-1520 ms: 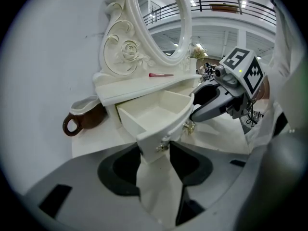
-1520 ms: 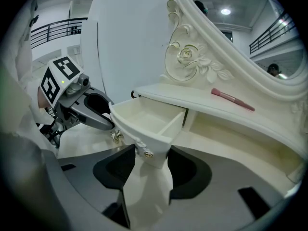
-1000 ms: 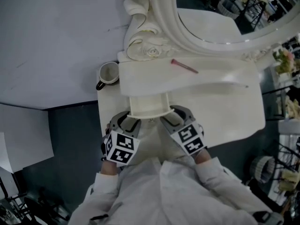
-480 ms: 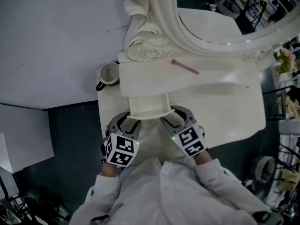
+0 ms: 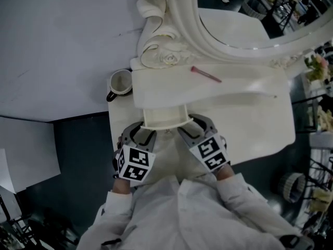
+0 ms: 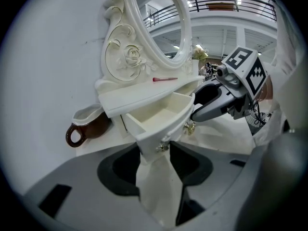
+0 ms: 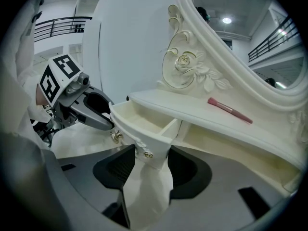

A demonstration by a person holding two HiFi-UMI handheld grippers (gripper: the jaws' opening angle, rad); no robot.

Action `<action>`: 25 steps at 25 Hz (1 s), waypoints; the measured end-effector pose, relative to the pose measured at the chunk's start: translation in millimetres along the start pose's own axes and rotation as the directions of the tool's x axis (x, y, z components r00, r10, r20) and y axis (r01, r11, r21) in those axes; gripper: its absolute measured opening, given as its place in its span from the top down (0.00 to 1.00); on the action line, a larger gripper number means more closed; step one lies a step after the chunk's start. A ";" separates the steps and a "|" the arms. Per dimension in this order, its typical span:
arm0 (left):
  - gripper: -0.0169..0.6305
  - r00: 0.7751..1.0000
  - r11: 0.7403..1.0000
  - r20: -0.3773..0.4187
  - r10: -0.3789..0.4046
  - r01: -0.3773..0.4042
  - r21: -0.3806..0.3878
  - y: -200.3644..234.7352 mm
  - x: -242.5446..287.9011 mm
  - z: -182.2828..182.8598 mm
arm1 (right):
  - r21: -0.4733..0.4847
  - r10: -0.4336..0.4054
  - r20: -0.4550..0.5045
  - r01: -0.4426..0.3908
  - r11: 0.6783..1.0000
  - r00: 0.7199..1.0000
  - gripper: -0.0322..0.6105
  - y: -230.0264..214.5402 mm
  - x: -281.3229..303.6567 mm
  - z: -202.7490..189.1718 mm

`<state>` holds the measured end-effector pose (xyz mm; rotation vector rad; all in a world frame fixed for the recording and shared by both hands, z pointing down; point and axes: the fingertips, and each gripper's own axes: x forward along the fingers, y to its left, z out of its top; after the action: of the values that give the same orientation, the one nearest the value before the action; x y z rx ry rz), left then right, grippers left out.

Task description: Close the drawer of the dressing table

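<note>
The white dressing table [image 5: 250, 113] has its small centre drawer [image 5: 164, 117] pulled out, and the drawer's inside looks empty. My left gripper [image 5: 141, 133] stands open at the left end of the drawer front. In the left gripper view that end and a gold knob [image 6: 162, 147] sit between the open jaws of my left gripper [image 6: 156, 150]. My right gripper [image 5: 193, 126] is at the drawer front's right end. In the right gripper view the drawer's corner [image 7: 154, 141] lies between the open jaws of my right gripper [image 7: 150, 155]. Whether the pads touch the wood is not clear.
A brown mug [image 5: 120, 82] stands at the table's left edge beside the drawer. A pink brush [image 5: 205, 74] lies on the upper shelf under the carved oval mirror [image 5: 250, 14]. A white wall is behind the table, and dark floor lies to the left.
</note>
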<state>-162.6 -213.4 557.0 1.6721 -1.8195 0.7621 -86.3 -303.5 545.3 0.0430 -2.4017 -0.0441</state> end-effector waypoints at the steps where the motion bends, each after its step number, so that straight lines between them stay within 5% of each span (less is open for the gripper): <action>1: 0.68 1.000 1.000 -0.003 -0.001 0.001 -0.004 0.2 1.1 -0.7 | 0.002 0.000 -0.003 0.000 1.000 1.000 0.63 -0.1 1.0 -0.7; 25: 0.66 1.000 0.993 0.010 0.023 -0.021 -0.120 5.7 10.4 -1.0 | 0.124 -0.016 0.030 0.013 0.992 0.999 0.63 -10.3 9.2 -3.1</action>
<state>-169.1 -219.5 565.0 1.5854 -1.8567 0.6404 -90.9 -314.3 553.4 0.1182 -2.4321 0.0983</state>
